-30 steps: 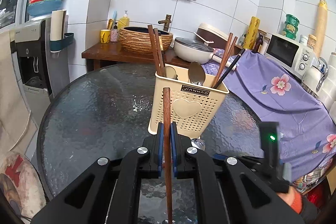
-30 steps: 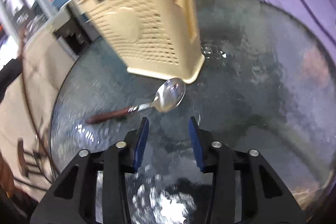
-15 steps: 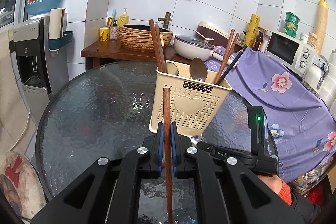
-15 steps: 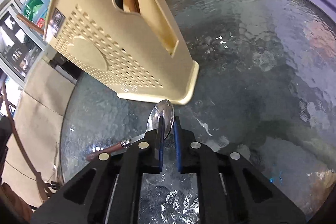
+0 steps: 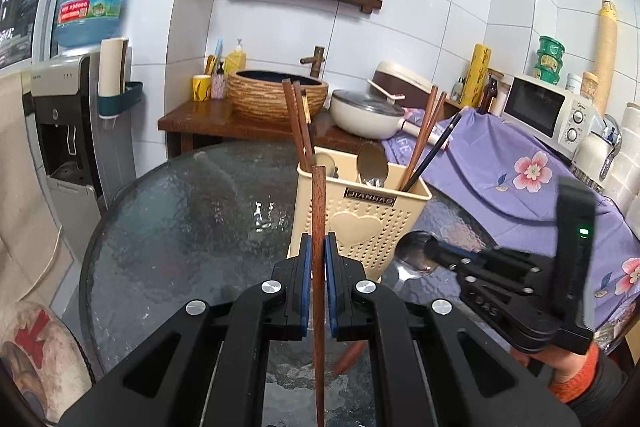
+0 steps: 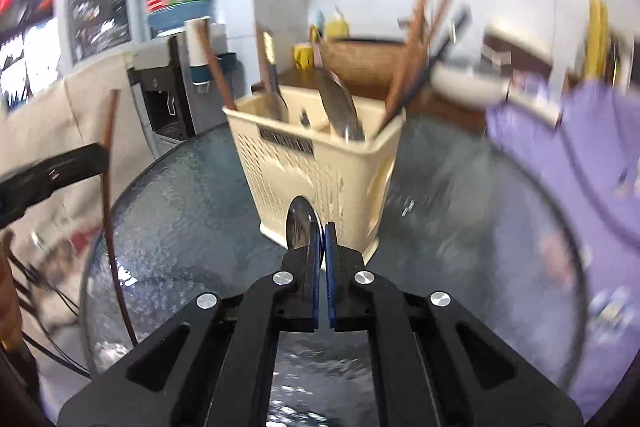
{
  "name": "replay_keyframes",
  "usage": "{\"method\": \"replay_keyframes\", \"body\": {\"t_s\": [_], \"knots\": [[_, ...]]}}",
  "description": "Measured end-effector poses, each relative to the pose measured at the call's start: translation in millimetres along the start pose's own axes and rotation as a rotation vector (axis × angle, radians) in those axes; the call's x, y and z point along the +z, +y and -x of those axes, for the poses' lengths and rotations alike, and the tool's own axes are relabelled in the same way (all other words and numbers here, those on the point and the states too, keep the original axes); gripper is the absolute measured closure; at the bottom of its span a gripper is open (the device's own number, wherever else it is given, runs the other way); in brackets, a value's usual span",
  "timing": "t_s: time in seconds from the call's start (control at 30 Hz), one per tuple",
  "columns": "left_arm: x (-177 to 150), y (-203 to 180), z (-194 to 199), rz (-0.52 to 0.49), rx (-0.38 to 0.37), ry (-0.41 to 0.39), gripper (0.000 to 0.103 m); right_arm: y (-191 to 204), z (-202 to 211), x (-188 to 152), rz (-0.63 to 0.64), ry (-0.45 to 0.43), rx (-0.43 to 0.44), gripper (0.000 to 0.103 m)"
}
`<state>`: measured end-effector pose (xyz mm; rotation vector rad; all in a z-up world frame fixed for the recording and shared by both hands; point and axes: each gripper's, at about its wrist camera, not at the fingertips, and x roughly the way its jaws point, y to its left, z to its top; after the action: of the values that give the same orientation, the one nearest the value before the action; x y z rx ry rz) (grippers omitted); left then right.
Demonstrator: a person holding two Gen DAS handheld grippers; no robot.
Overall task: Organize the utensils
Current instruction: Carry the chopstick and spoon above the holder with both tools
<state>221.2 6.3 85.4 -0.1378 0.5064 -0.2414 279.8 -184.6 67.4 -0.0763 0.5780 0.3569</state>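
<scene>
- My left gripper [image 5: 319,259] is clamped on a chopstick [image 5: 318,211], upright before the holder [image 5: 360,223].
- My right gripper [image 6: 322,239] has just closed, pinching the spoon [image 6: 301,225] above the table [image 6: 192,203].

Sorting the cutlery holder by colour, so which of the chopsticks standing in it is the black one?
The thin one at the right end of the holder, leaning farthest right; the chopsticks beside it and at the left are reddish-brown wood.
</scene>
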Motion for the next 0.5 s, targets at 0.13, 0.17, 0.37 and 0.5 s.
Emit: {"method": "replay_keyframes", "body": {"t_s": [0.13, 0.17, 0.37, 0.5], "knots": [[6, -3, 10, -0.005, -0.009, -0.027, 0.096, 6, 25, 10, 0.075, -0.032, -0.007, 0.1], [8, -4, 12, -0.01, -0.016, -0.032, 0.096, 7, 29, 12, 0.082, -0.037, -0.007, 0.1], [24, -17, 19, -0.044, -0.032, -0.064, 0.097, 12, 51, 29, 0.116, -0.08, -0.002, 0.1], [41, -23, 20, -0.056, -0.044, -0.083, 0.097, 10, 64, 49, 0.124, -0.109, -0.013, 0.1]]}}
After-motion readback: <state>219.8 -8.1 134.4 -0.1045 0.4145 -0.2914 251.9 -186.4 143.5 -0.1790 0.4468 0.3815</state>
